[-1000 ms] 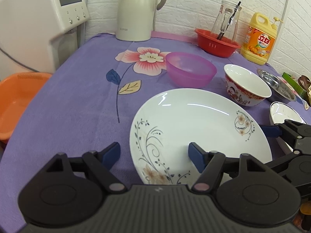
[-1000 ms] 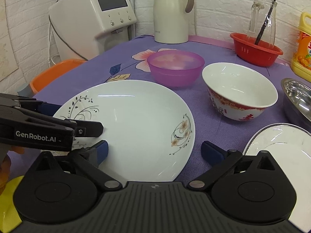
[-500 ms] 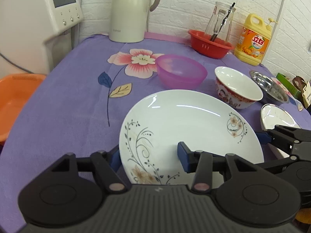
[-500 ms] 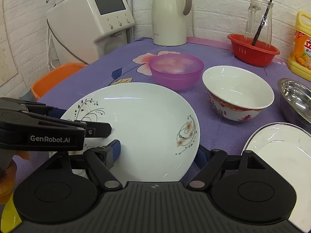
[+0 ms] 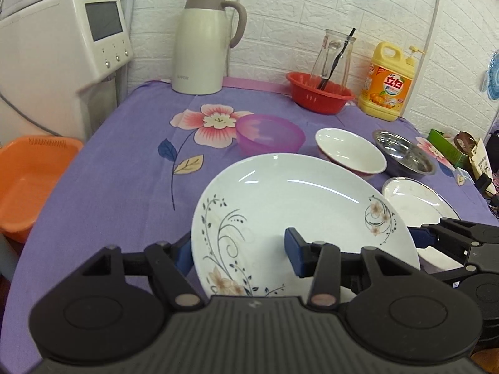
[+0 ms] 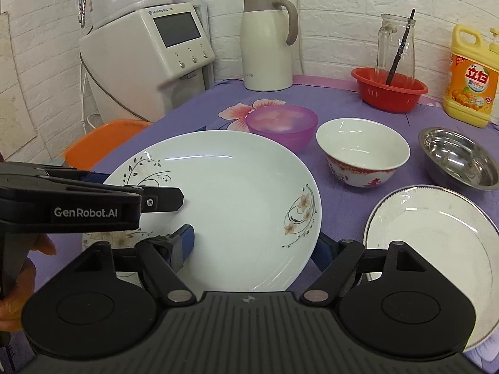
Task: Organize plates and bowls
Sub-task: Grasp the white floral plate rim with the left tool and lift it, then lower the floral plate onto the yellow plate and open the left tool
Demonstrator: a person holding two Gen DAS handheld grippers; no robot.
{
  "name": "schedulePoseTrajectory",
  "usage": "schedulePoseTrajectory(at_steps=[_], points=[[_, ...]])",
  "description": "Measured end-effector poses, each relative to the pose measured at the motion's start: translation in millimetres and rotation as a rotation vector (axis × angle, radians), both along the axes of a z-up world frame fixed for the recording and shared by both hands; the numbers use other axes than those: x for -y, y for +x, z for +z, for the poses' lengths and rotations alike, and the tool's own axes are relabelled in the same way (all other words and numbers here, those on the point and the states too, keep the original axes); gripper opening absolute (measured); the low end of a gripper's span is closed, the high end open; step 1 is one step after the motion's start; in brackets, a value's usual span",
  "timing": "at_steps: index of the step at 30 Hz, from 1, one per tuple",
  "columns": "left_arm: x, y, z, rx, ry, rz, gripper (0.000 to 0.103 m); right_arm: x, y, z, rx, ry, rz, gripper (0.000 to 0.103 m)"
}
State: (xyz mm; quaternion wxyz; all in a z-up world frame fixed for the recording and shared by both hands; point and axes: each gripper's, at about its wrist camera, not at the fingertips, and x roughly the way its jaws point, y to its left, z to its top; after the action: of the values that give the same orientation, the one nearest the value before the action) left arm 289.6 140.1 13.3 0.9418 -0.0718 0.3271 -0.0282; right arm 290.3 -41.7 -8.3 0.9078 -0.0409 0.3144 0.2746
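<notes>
A large white plate with flower print (image 5: pixel 299 205) (image 6: pixel 237 199) is held up off the purple tablecloth. My left gripper (image 5: pixel 238 251) is shut on its left rim, one finger above and one below. My right gripper (image 6: pixel 254 244) is shut on its right rim. A smaller white plate (image 6: pixel 436 233) (image 5: pixel 414 196) lies on the table to the right. Behind stand a pink plastic bowl (image 5: pixel 269 134) (image 6: pixel 282 123), a white-and-red bowl (image 5: pixel 351 152) (image 6: pixel 363 149) and a steel bowl (image 5: pixel 404 155) (image 6: pixel 460 160).
At the back stand a cream thermos jug (image 5: pixel 204 43), a red basket (image 5: pixel 321 95) with a glass jar, and a yellow detergent bottle (image 5: pixel 388 82). A white water machine (image 6: pixel 149 53) and an orange basin (image 5: pixel 28 177) are left of the table.
Both grippers have closed on the big plate's rims and lifted it; the cameras have risen, so the table looks farther below.
</notes>
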Motion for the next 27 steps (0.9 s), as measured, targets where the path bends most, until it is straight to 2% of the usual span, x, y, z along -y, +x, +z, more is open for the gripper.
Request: schedulePoseTrajectory(at_steps=[9,14,23,25,27], points=[[18.6,-79.4,-5.8,0.015,0.008,-0.001,0.046,13.6,-76.2,-5.7,0.003,0.005,-0.014,0.103],[27.5,-108.8,-19.1,-0.007,0.008,-0.002,0.047,20.0,-108.9,-16.0,0.001,0.001,-0.031,0.103],[25.4,-116.7,-43.6,-0.055,-0.028,0.004,0.047,22.3,-118.0,-33.4,-0.011,-0.005,-0.039,0.103],[25.0,-117.7,-44.5,-0.042,-0.020,0.006,0.049,22.9,-117.4,-35.1,-0.015,0.001,-0.033,0.103],[22.6,-116.8,-44.1,-0.043,-0.049,0.005,0.056,25.7,-117.2,-34.8,-0.022,0.019,-0.033,0.103]])
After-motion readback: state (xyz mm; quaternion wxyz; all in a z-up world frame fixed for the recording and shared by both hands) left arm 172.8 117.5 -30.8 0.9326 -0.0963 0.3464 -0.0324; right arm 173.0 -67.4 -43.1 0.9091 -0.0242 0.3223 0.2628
